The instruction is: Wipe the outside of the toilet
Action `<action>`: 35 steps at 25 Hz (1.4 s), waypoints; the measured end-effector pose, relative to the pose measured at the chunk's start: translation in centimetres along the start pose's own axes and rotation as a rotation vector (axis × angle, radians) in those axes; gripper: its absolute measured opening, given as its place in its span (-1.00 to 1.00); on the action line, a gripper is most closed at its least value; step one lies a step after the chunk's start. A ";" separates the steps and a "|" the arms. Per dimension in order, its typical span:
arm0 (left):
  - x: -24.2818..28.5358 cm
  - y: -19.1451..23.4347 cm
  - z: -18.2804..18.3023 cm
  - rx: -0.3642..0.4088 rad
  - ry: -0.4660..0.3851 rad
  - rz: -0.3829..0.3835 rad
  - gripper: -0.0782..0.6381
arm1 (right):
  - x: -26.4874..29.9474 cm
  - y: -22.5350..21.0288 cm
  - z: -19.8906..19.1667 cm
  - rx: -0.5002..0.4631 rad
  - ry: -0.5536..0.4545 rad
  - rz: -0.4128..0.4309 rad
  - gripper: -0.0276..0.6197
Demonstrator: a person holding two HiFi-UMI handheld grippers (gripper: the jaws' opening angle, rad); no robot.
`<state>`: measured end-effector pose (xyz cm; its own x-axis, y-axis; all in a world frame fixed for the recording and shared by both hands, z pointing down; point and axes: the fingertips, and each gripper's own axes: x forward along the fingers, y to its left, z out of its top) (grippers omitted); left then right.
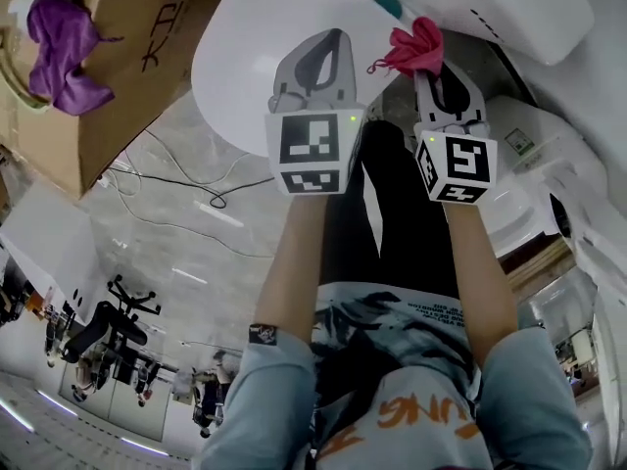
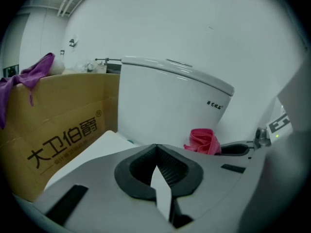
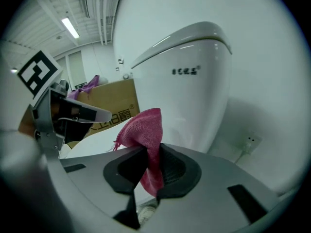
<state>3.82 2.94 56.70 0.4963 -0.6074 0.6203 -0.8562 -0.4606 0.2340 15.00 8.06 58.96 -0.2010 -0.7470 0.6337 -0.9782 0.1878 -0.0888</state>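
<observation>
The white toilet shows its tank (image 2: 165, 106) straight ahead in the left gripper view, and its closed lid (image 1: 255, 57) below both grippers in the head view. My right gripper (image 3: 153, 152) is shut on a pink cloth (image 3: 146, 135), which bunches up above the jaws just short of the tank (image 3: 189, 81). In the head view that pink cloth (image 1: 416, 47) sits at the tip of the right gripper (image 1: 436, 76). My left gripper (image 2: 155, 149) is shut with nothing in it and hovers over the lid, beside the right one.
A brown cardboard box (image 2: 63, 130) with printed characters stands left of the toilet, with a purple cloth (image 2: 29, 79) draped over its top edge. A wall socket (image 3: 250, 142) sits low behind the toilet on the right. Cables (image 1: 167, 179) lie on the grey floor.
</observation>
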 end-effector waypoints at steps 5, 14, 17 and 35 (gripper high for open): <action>-1.9 3.9 -0.3 -0.059 -0.025 0.093 -0.73 | 2.8 4.5 2.6 -0.081 -0.020 0.125 -0.68; -3.5 6.8 -0.8 -0.132 -0.040 0.141 -0.73 | 7.3 8.8 6.7 -0.148 -0.050 0.220 -0.68; -3.2 7.8 -0.2 -0.152 -0.049 0.167 -0.73 | 8.9 9.2 7.5 -0.159 -0.046 0.233 -0.67; 1.0 13.3 1.5 -0.181 -0.024 0.231 -0.73 | 18.5 10.9 10.8 -0.291 -0.054 0.180 -0.68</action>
<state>-6.84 -4.74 59.34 0.2864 -0.6989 0.6553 -0.9576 -0.1864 0.2197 0.06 -10.61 61.44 -0.3793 -0.7164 0.5856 -0.8724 0.4878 0.0318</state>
